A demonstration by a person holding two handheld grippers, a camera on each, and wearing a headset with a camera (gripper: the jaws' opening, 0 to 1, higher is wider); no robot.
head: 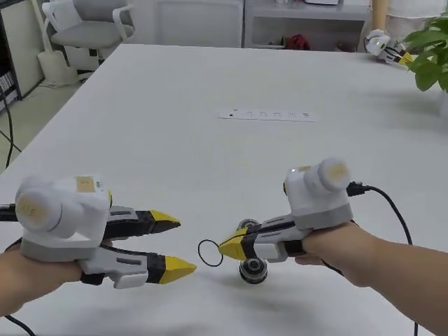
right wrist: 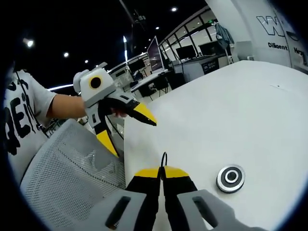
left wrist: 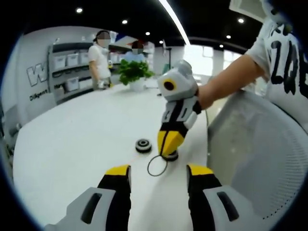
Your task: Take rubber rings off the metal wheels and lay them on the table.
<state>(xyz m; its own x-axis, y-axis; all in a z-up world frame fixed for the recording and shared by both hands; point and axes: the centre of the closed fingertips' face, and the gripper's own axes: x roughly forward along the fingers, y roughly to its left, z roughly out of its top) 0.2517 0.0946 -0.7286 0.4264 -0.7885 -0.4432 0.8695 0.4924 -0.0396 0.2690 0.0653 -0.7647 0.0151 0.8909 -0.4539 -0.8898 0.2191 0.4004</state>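
My right gripper (head: 229, 247) is shut, pinching the edge of a thin black rubber ring (head: 208, 253) that sticks out from its yellow tips just over the white table (head: 210, 154). The ring (right wrist: 164, 159) appears edge-on above the closed jaws in the right gripper view. One metal wheel (head: 253, 270) lies on the table under the right gripper, and a second wheel (head: 246, 225) sits behind it. My left gripper (head: 180, 245) is open and holds nothing, its tips a short way left of the ring (left wrist: 157, 165). A wheel (left wrist: 143, 145) lies beyond it.
A white power strip (head: 268, 115) lies mid-table. A potted plant (head: 430, 49) stands at the far right edge, with a yellow-tipped tool (head: 385, 45) beside it. An office chair (head: 91, 28) stands beyond the far left corner. A mesh chair back (left wrist: 255, 144) is close behind.
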